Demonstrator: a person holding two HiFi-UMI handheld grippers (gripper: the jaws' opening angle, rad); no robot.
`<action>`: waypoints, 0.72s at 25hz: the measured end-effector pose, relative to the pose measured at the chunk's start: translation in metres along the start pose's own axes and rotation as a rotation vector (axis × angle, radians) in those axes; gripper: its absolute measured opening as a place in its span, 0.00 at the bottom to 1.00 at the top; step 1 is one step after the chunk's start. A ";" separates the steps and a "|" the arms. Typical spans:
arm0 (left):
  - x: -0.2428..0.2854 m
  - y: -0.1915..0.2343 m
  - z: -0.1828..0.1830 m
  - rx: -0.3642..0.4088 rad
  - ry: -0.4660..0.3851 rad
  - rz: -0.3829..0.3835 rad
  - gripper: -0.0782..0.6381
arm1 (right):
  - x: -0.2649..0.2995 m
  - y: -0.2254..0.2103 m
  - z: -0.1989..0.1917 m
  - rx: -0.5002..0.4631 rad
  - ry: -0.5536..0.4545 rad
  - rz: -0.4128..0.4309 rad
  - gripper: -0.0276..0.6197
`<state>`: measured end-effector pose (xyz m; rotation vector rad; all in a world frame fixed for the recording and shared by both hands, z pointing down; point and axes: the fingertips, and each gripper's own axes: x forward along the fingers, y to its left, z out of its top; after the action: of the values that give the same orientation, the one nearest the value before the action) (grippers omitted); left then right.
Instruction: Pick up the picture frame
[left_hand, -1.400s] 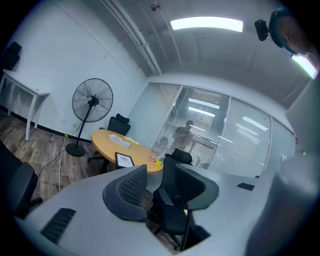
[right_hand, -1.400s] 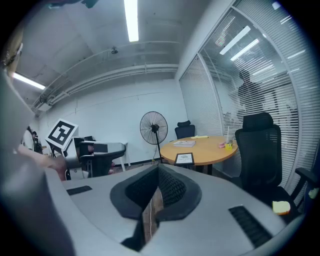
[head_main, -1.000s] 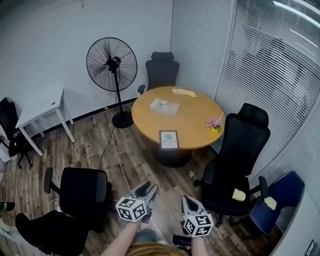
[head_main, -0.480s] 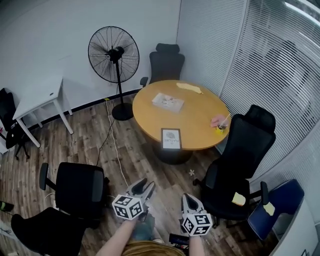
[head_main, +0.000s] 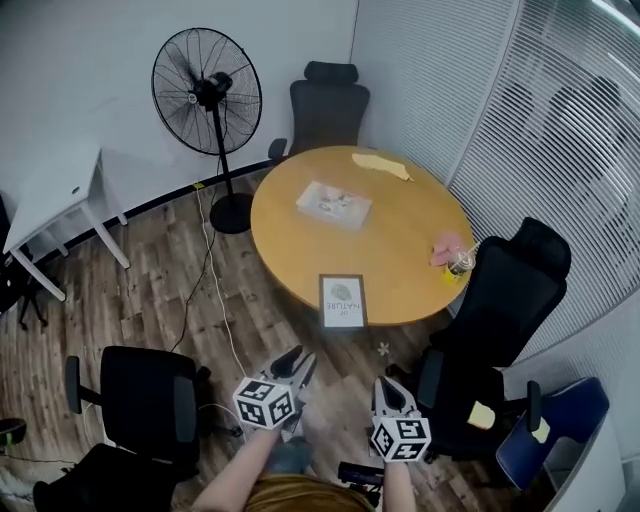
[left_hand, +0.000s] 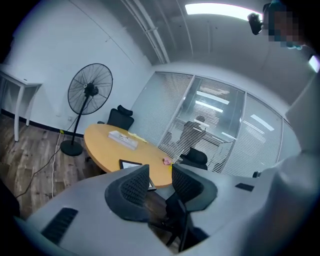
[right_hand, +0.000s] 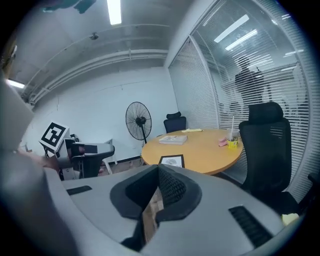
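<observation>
The picture frame (head_main: 343, 300), dark-edged with a white print, lies flat at the near edge of the round wooden table (head_main: 400, 240). It also shows in the left gripper view as the frame (left_hand: 131, 164) and in the right gripper view as the frame (right_hand: 171, 161). Both grippers hang over the floor, well short of the table. My left gripper (head_main: 300, 362) has a gap between its jaws, which are closing on nothing (left_hand: 160, 176). My right gripper (head_main: 388, 388) has its jaw tips together and holds nothing (right_hand: 158, 169).
Black office chairs stand at the right (head_main: 510, 300), the far side (head_main: 328, 110) and the near left (head_main: 150, 400). A standing fan (head_main: 207, 95) with a floor cable, a white desk (head_main: 55, 195), a flat box (head_main: 333, 204) and a yellow cup (head_main: 458, 266) are nearby.
Both grippers and the head view have come forward towards the table, so the frame now lies nearer. The left jaws have narrowed slightly.
</observation>
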<state>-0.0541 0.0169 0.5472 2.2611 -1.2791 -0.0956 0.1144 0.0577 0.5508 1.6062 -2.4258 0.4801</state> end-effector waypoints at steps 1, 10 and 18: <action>0.012 0.008 0.004 -0.002 0.011 -0.004 0.33 | 0.013 -0.003 0.004 0.003 0.006 -0.006 0.06; 0.077 0.068 0.050 -0.039 0.020 -0.033 0.33 | 0.096 -0.023 0.054 0.040 -0.027 -0.061 0.06; 0.103 0.079 0.072 -0.045 0.014 -0.079 0.33 | 0.110 -0.027 0.074 0.015 -0.047 -0.105 0.06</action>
<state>-0.0813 -0.1290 0.5443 2.2698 -1.1693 -0.1358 0.0974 -0.0735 0.5229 1.7602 -2.3611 0.4477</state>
